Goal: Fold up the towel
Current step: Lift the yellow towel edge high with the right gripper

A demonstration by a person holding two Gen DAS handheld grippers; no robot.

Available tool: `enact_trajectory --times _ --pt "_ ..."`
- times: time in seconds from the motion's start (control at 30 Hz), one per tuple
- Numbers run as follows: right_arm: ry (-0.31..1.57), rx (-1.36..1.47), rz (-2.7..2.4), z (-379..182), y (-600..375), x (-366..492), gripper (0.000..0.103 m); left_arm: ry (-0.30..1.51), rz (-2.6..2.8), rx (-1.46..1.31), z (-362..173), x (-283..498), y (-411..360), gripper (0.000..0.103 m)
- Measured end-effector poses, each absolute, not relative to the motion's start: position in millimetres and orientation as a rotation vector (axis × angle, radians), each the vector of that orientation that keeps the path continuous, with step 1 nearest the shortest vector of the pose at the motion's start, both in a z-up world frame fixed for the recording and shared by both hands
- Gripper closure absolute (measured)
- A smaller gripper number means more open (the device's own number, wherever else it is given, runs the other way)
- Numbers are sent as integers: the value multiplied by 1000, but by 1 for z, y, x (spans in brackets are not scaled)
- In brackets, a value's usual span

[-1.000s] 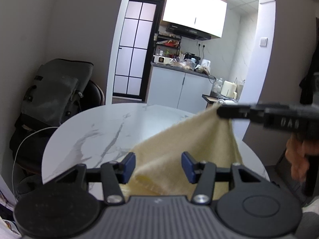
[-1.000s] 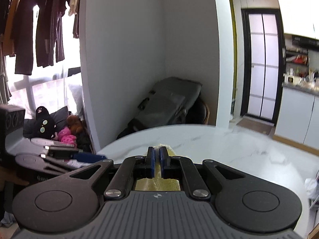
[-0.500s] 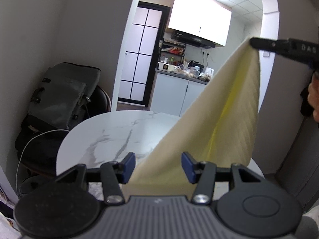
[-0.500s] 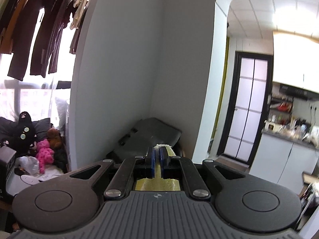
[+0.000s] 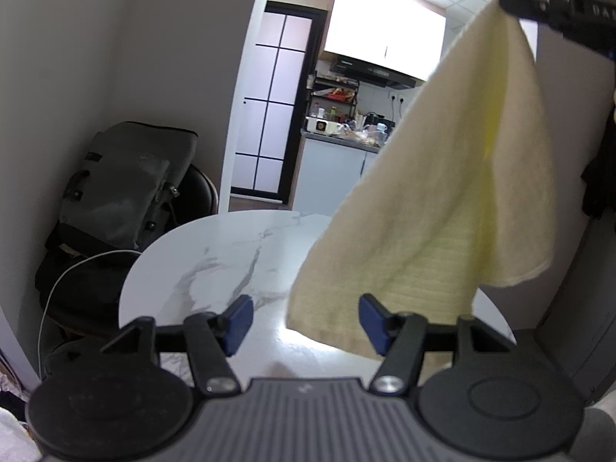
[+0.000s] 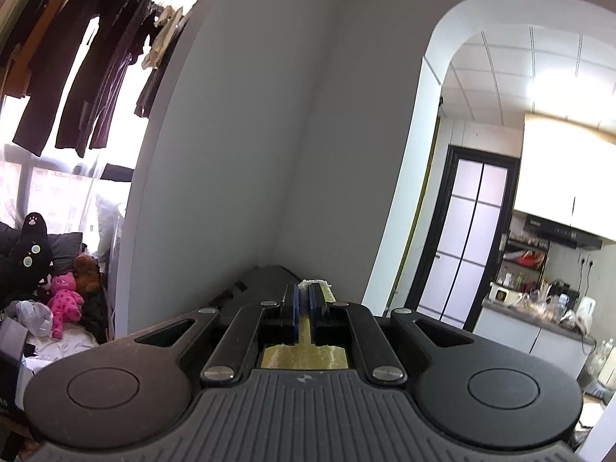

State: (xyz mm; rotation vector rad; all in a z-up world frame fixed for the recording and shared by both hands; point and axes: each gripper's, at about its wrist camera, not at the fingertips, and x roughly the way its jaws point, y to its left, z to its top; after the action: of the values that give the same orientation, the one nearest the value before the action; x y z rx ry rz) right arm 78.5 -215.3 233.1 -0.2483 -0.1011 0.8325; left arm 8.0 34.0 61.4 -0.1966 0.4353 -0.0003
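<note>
A pale yellow towel (image 5: 442,208) hangs in the air by one corner, held high at the upper right by my right gripper (image 5: 508,2). Its lower edge dangles just above the round white marble table (image 5: 215,265). My left gripper (image 5: 306,321) is open and empty; the towel's bottom edge hangs between and just beyond its blue fingertips (image 5: 238,323), nearer the right one. In the right wrist view my right gripper (image 6: 304,296) is shut on the towel corner (image 6: 315,284), which pokes out between the pads.
A grey backpack (image 5: 127,188) sits on a dark chair at the table's left, with a white cable below. A kitchen counter (image 5: 338,142) lies beyond the arch. The right wrist view shows a grey wall, hanging clothes (image 6: 88,77) and plush toys (image 6: 61,300).
My right gripper has lifted the towel corner higher, pulling the towel fully off the table. The towel's lower edge has risen and shifted right between my open left fingers.
</note>
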Motion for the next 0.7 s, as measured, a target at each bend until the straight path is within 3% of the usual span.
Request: enact_trajectory --times 0.13,0.27,0.7 --pt "-123 -245 830 238 -220 71 97 457 -5 -206 53 11 35 39" --pt "-127 -235 832 236 -224 68 97 472 -2 -213 42 12 34 27" --pt "81 -169 779 154 -251 109 97 518 -6 -208 17 40 32 27"
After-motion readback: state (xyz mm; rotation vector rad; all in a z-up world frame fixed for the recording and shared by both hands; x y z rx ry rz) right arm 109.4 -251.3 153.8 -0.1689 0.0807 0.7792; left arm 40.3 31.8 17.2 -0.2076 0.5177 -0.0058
